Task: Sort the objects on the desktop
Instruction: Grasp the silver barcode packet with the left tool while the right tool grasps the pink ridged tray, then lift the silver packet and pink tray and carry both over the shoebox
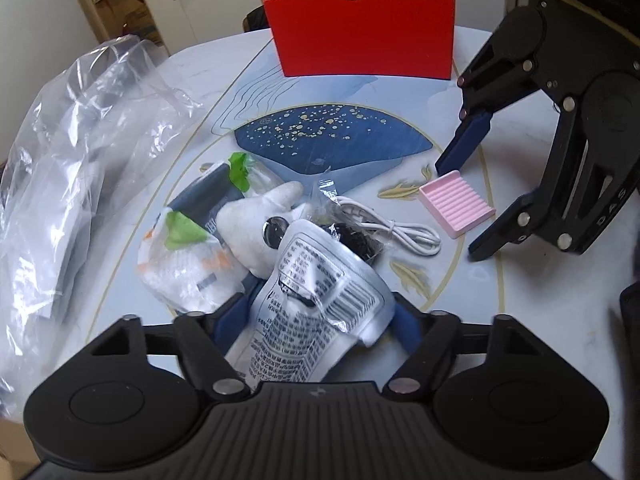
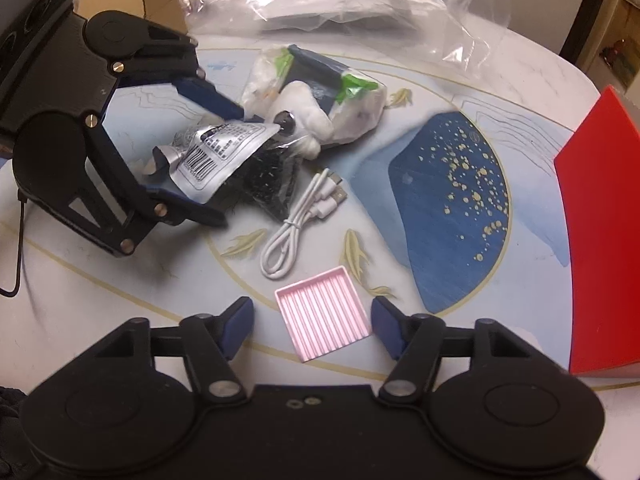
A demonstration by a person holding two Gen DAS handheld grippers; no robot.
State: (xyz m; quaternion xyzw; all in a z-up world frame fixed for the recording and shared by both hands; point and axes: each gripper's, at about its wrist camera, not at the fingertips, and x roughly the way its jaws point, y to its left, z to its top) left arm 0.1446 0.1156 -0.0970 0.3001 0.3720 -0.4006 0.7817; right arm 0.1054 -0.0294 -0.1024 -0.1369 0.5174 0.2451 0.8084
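Note:
A crumpled silver foil pouch with a barcode sits between the blue pads of my left gripper, which press on both its sides; from the right wrist view the pouch hangs in that gripper above the pile. A small pink ridged tray lies flat on the table between the fingers of my right gripper, with a gap showing on its left side. In the left wrist view, the right gripper straddles the pink tray, open.
Beside the pouch is a pile: a white plush toy, wrapped packets with green labels and a clear bag of black bits. A coiled white USB cable lies close by. A red box stands at the back, a large clear plastic bag to its left.

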